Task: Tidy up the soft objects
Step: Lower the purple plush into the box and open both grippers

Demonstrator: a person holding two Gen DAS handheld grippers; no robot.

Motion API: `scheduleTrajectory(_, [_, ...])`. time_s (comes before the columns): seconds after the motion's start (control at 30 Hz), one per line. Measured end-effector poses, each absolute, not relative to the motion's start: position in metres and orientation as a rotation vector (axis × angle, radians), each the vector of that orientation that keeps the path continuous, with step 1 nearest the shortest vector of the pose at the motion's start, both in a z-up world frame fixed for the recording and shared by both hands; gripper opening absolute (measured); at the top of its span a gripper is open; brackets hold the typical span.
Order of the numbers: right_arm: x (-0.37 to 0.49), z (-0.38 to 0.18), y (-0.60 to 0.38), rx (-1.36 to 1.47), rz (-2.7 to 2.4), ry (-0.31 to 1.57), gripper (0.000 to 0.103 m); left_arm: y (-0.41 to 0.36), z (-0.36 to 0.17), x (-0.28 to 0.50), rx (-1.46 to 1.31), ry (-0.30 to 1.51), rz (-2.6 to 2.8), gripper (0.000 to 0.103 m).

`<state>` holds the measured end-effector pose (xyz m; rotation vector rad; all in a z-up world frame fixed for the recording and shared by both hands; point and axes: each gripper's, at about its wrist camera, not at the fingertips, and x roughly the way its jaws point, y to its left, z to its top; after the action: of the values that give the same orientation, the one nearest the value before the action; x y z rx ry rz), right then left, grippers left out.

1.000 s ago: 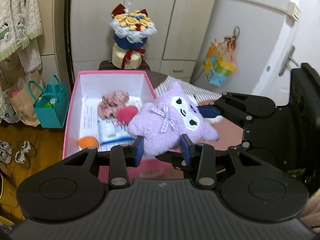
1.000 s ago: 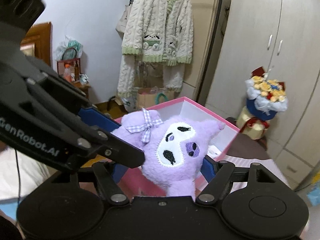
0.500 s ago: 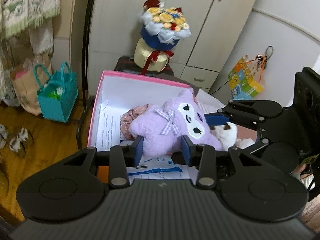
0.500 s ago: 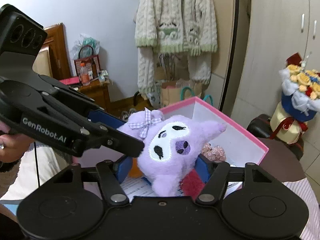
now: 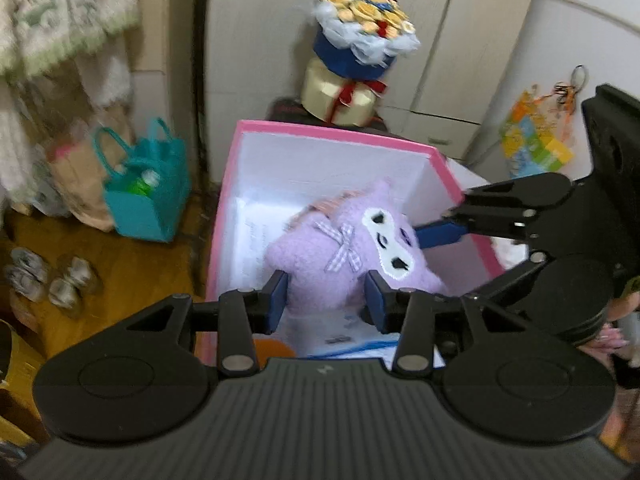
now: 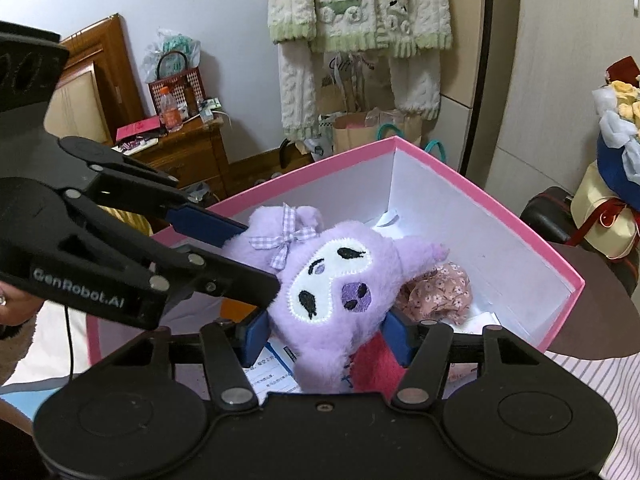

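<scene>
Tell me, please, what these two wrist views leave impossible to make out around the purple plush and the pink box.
- Underside of the purple plush toy: both views, hidden by its own body; whether it rests on the box floor is unclear.
- Printed papers in the pink box: text too small.
- Red plush item: right wrist view, mostly covered by the toy and right gripper.
- Orange object: left wrist view, cut off by left gripper.

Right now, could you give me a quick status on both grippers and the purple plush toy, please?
Left gripper opening, right gripper closing, purple plush toy between both. Toy inside pink box. Floral fabric piece and red plush underneath.
</scene>
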<state>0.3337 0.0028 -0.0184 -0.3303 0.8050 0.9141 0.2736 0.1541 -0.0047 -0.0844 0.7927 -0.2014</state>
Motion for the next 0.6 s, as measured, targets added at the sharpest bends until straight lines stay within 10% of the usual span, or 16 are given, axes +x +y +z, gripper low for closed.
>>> scheduleTrajectory(0.6, [0.262,0.025,-0.094,-0.156,0.824,0.651,0.067,0.13,0.035,0.208,-0.018,0.662,-0.264,0.049])
